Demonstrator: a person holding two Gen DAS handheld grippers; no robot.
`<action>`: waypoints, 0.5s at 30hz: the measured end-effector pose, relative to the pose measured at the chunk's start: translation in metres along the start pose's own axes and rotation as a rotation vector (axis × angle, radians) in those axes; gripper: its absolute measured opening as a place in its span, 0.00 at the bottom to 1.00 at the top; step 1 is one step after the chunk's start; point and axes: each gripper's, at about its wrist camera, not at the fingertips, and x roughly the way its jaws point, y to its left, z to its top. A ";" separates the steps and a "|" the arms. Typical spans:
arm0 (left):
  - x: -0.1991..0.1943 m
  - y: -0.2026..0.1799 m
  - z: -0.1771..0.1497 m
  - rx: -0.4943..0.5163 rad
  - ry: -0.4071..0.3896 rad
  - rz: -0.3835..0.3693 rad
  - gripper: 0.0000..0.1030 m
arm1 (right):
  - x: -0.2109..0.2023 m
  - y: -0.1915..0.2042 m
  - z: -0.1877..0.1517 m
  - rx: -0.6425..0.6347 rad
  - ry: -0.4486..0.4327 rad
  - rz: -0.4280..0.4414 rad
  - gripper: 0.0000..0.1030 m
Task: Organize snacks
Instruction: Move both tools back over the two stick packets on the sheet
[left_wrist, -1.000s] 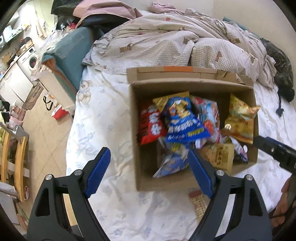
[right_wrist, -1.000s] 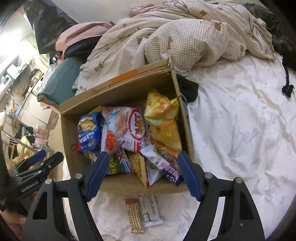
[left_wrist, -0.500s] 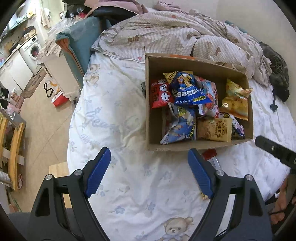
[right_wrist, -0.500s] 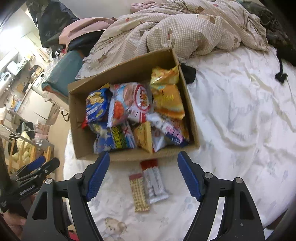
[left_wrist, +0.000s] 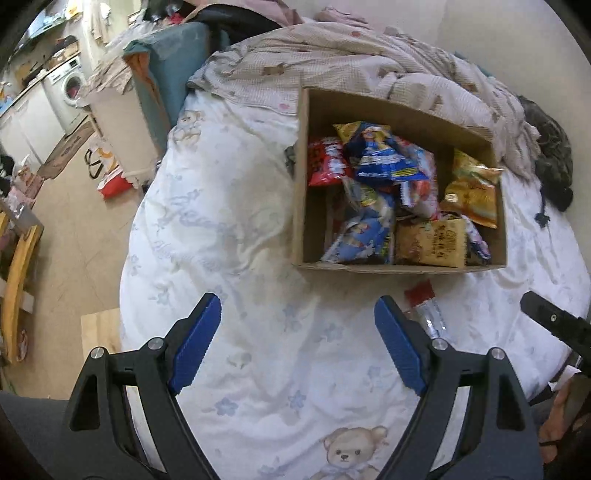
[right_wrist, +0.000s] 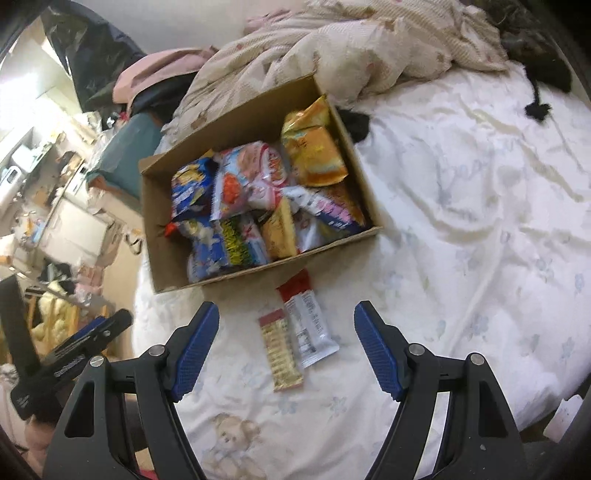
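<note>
Left gripper (left_wrist: 297, 328) points steeply down, blue-padded jaws spread wide with nothing between the pads; its dark outer body also shows at the near-left edge of the right wrist view (right_wrist: 79, 350), low beside the right tool. Right gripper (right_wrist: 286, 332) likewise tilts down, jaws standing apart and empty, and one black finger of it juts in at the right edge of the left wrist view (left_wrist: 554, 325). A bit of the person's hand (left_wrist: 561, 410) shows below that finger at the near-right corner, otherwise hidden.
</note>
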 end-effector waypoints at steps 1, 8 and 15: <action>0.002 0.003 0.000 -0.016 0.006 -0.010 0.81 | 0.002 -0.002 0.001 0.007 -0.005 -0.009 0.76; 0.033 -0.004 -0.014 -0.020 0.125 -0.055 0.81 | 0.018 -0.017 0.004 0.108 0.039 0.007 0.76; 0.070 -0.064 -0.032 0.009 0.259 -0.097 0.80 | 0.016 -0.031 0.007 0.158 0.037 0.005 0.76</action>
